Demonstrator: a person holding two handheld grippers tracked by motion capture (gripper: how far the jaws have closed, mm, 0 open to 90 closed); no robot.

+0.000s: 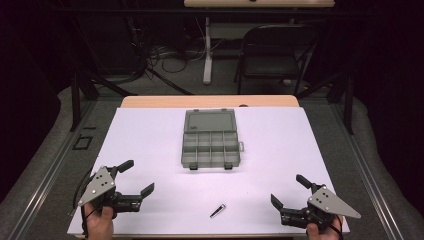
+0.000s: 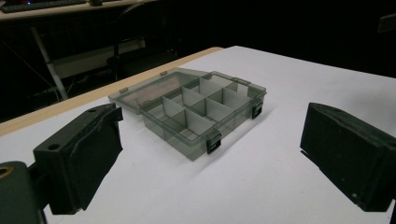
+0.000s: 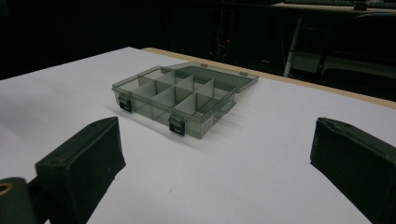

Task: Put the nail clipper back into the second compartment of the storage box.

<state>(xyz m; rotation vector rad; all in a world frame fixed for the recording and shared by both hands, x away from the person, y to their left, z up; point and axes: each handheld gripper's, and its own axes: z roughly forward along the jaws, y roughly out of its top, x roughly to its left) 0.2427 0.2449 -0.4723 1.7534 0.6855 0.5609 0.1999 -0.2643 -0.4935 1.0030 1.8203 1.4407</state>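
Two hand-held grippers sit low at the near edge of the table, which is covered by a white sheet. The left gripper is at the near left corner, held in a hand that comes in from the bottom; its jaws stand wide apart with nothing between them, one pointing toward the far side, the other toward the middle of the table. The right gripper is at the near right corner, in the other hand; its jaws are likewise spread wide and hold nothing.

A grey translucent compartment box lies in the middle of the sheet, toward the far side, well apart from both grippers. Its lid is folded back flat on the far side. The tray is split by dividers into two rows of cells; from the left gripper view the cells of the box look empty, and the same from the right gripper view. Two dark latches hang on the near wall.

A small dark pin-like piece with a light tip lies on the sheet near the front edge, between the two grippers, touching neither. What it is, I cannot tell.

A dark folding chair stands on the floor beyond the far edge.
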